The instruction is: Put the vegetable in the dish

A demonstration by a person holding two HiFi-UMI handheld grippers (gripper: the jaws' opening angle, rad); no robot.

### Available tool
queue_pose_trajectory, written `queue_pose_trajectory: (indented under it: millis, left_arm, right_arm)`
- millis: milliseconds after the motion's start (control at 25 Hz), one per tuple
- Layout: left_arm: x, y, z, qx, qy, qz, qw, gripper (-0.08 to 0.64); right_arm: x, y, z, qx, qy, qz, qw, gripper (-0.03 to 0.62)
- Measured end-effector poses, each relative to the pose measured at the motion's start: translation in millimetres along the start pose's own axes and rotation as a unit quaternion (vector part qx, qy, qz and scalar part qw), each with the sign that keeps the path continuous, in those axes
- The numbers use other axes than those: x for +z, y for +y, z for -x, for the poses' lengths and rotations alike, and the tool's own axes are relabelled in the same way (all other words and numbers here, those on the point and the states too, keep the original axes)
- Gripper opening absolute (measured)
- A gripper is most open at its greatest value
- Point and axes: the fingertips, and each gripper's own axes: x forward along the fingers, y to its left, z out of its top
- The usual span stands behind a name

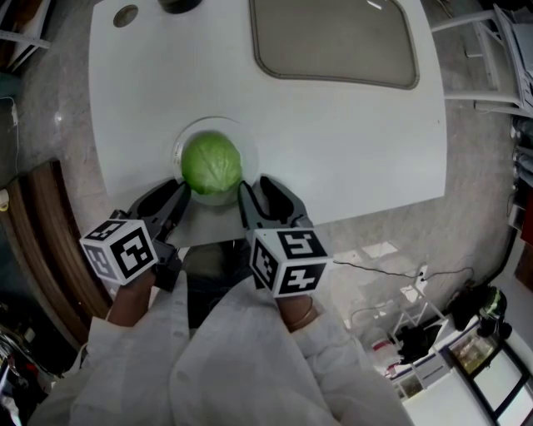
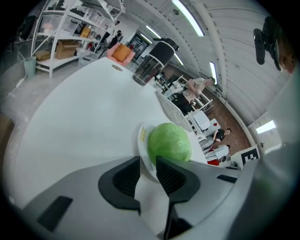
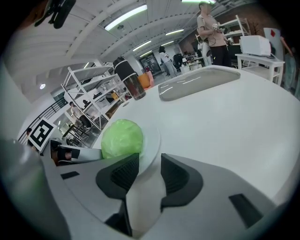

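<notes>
A round green cabbage sits in a shallow white dish near the front edge of the white table. My left gripper is at the dish's left front rim. The rim runs between its jaws, which stand close together on it. On the other side, my right gripper holds the right front rim the same way. Neither gripper touches the cabbage.
A grey recessed tray lies at the table's far side. A dark jug and a small round disc stand at the far left. Shelving and people are beyond the table. Cables and boxes lie on the floor at right.
</notes>
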Motion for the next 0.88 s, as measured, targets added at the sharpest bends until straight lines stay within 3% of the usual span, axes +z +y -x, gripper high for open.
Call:
queue_pose_trajectory:
  millis: [440, 680, 880]
  left_arm:
    - [1.9, 3.0, -0.1, 0.009, -0.009, 0.018, 0.9998, 0.092]
    - [1.9, 2.2, 0.0, 0.008, -0.011, 0.028, 0.9995, 0.092]
    - [1.4, 3.3, -0.5, 0.008, -0.009, 0.026, 0.9996, 0.091]
  right_arm:
    - [0.3, 2.2, -2.3, -0.019, 0.004, 0.006, 1.000, 0.135]
    - [-1.3, 6.5, -2.4, -0.004, 0.005, -0.018, 1.000, 0.133]
    - [-1.9, 2.2, -3.2, -0.023, 0.005, -0.016, 1.000, 0.130]
